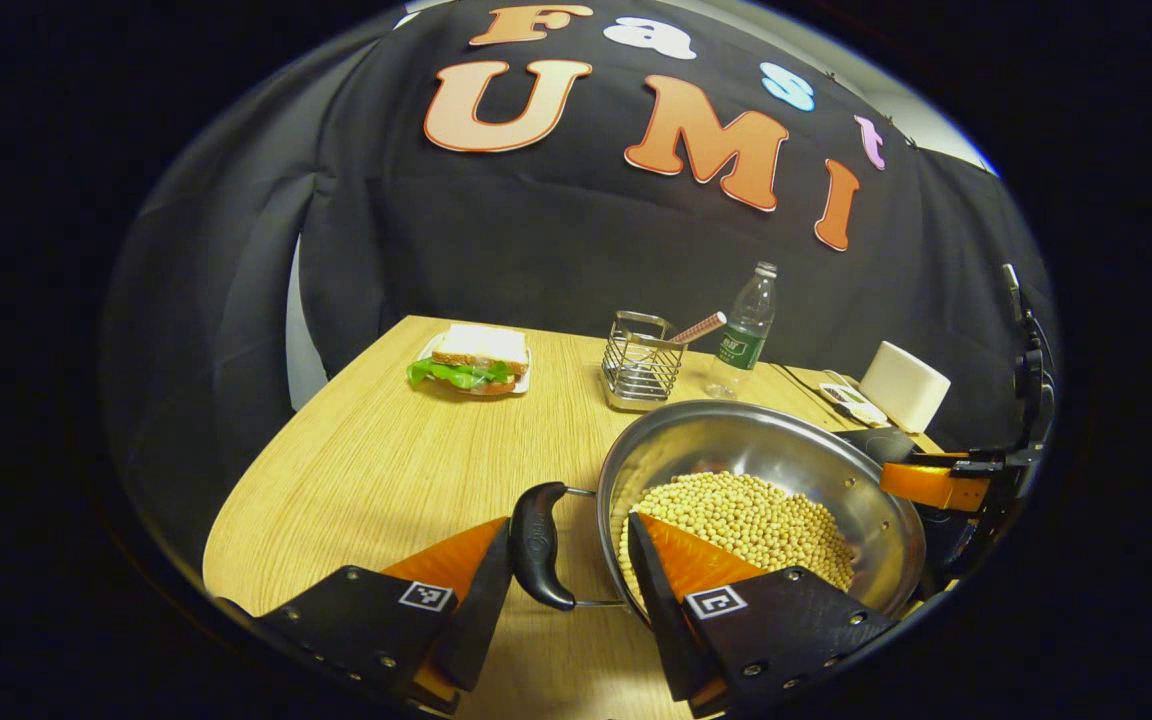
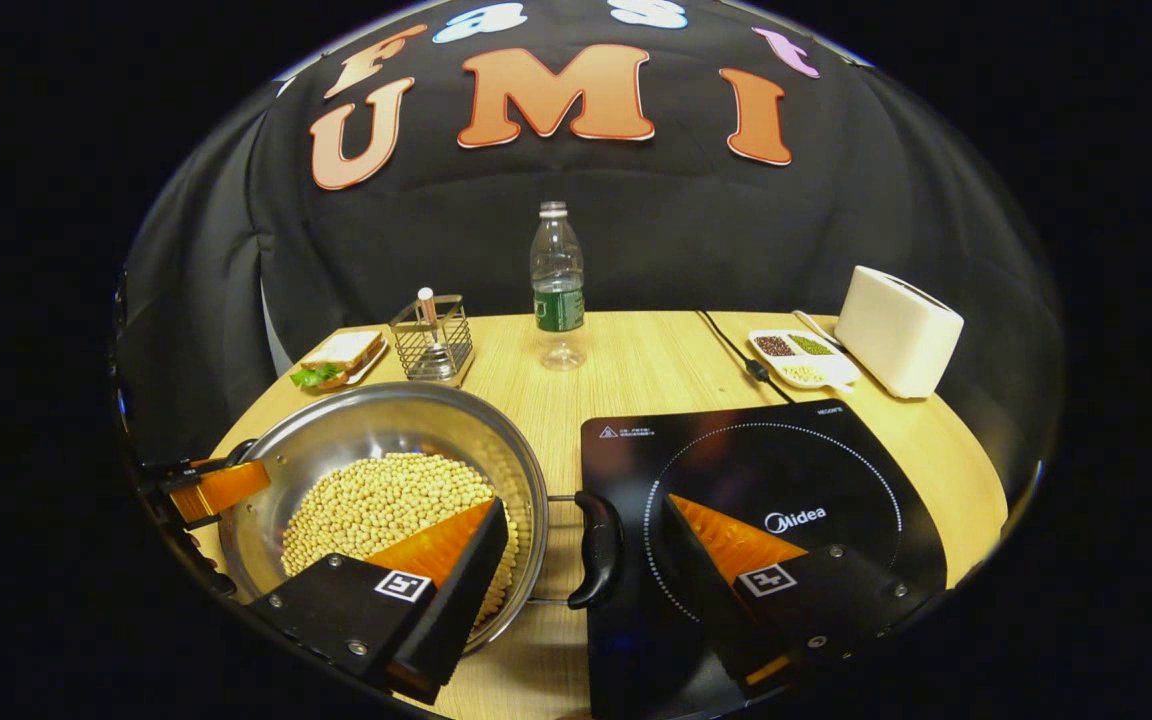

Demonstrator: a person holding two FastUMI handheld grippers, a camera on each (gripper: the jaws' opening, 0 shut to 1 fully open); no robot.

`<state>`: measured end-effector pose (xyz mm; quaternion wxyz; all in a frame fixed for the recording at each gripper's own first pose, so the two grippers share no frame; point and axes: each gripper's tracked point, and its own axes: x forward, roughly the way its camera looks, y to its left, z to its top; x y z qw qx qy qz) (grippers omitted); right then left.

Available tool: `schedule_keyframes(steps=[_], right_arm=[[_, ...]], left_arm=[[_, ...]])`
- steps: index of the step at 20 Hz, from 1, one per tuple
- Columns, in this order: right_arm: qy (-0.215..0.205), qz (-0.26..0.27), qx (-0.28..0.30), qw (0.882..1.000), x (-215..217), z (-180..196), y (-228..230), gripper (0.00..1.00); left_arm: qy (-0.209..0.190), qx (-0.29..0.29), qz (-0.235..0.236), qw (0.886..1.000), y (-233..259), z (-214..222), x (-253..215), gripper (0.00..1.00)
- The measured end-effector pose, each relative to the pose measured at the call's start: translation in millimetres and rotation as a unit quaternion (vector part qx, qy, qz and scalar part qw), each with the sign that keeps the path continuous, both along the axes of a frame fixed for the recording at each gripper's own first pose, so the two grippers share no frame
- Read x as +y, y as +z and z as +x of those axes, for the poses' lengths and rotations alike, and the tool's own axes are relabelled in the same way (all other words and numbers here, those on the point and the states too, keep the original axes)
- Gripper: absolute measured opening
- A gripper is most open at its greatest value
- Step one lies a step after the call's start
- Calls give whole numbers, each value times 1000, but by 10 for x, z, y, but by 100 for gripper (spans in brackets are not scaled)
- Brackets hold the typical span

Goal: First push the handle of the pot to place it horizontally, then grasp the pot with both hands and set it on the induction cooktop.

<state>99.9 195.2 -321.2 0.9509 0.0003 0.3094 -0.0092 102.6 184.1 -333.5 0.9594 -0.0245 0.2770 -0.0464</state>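
Now my left tongs (image 1: 569,565) and right tongs (image 2: 586,545), both spread, straddle the pot's (image 2: 376,440) side handles at lower frame, cooktop (image 2: 766,490) still bare.

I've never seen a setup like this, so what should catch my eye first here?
A shiny steel pot heaped with pale yellow beans sits near the front of the wooden table. An open gripper straddles each of its two black handles. Just right of it lies the flat black induction cooktop; behind stands a clear plastic water bottle.
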Motion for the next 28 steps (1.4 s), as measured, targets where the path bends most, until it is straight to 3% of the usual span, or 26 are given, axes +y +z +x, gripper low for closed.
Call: schedule_keyframes(steps=[1, 3, 6, 8, 9, 10, 13, 14, 21, 22, 28], right_arm=[[2, 0, 4, 1000, 17, -14, -26, 96], [7, 1, 11, 1000, 49, -25, -45, 95], [8, 3, 24, 1000, 83, -32, -123, 83], [0, 0, 27, 1000, 24, -31, -130, 76], [-2, 3, 26, 1000, 23, -35, -125, 74], [-5, 8, 27, 1000, 31, -43, -127, 65], [1, 14, 25, 1000, 38, -27, -99, 56], [4, 16, 29, 999, 54, -59, -96, 47], [18, 45, 21, 999, 17, -196, 180, 49], [19, 46, 16, 999, -12, -210, 252, 45], [13, 55, -9, 998, -283, -307, 596, 49]], left_arm=[[-2, -3, -4, 1000, 9, 20, -23, 70], [-5, -4, -6, 1000, 22, 27, -32, 69], [-4, 3, -2, 1000, -18, 12, -13, 69], [1, 3, -5, 1000, -26, 25, 13, 67], [3, 7, -6, 1000, -25, 21, 15, 59], [9, 10, -7, 1000, -19, 1, 22, 60], [35, 21, -9, 999, 3, -88, 37, 48], [40, 22, -10, 999, 21, -123, 38, 48], [50, -12, 1, 999, 466, -301, -23, 47], [49, -17, 2, 999, 532, -325, -58, 48], [38, -42, 2, 998, 898, -406, -403, 48]])
